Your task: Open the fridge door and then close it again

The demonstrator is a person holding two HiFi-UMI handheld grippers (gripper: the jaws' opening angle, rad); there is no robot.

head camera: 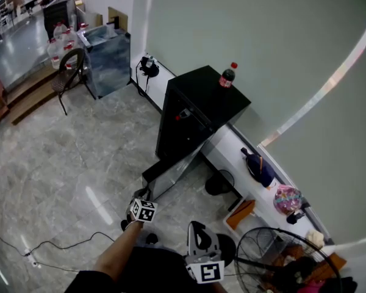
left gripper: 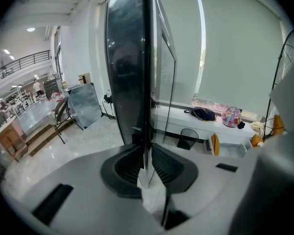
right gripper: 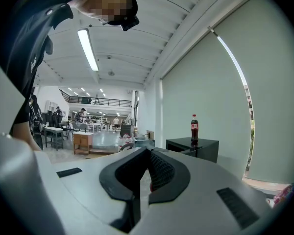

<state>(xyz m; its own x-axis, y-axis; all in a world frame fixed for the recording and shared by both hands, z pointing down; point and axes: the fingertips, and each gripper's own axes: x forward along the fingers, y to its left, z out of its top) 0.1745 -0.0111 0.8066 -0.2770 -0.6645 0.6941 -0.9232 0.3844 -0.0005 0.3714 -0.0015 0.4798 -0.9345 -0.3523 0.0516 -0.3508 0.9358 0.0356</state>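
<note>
**Fig. Door held open at its free edge.** We see the fridge (head camera: 198, 105), a black cabinet, standing on the floor against the low white bench (head camera: 232, 157) that runs along the wall. A cola bottle (head camera: 227, 76) is upright near the back right corner of its top. The door (head camera: 174, 171) is swung well out from the cabinet toward the person. We judge the opening half of the task to be done and the closing half not yet begun.

**Left tongs** (left gripper: 147, 153). These are pinching the thin free edge of the door, which rises between the two ribbed pads (left gripper: 164, 163) as a dark vertical line. We take it that the grip is at this outer edge, far from the hinge, because the leverage there is greatest and the panel can be steered with little force. In the head view these tongs (head camera: 143, 211) sit at the near end of the door, low down and angled downward to meet the short cabinet.

**Right tongs** (right gripper: 147, 155). These are pressed together with nothing between them. They are held level and point past the fridge, well apart from it. We judge that one hand is enough for this door, so the right tongs (head camera: 204, 252) wait close to the body, out of the door's swing.

**Next move.** Closing calls for pushing the gripped edge back along its arc. The risk we see is the bottle being shaken if the door shuts hard.
</note>
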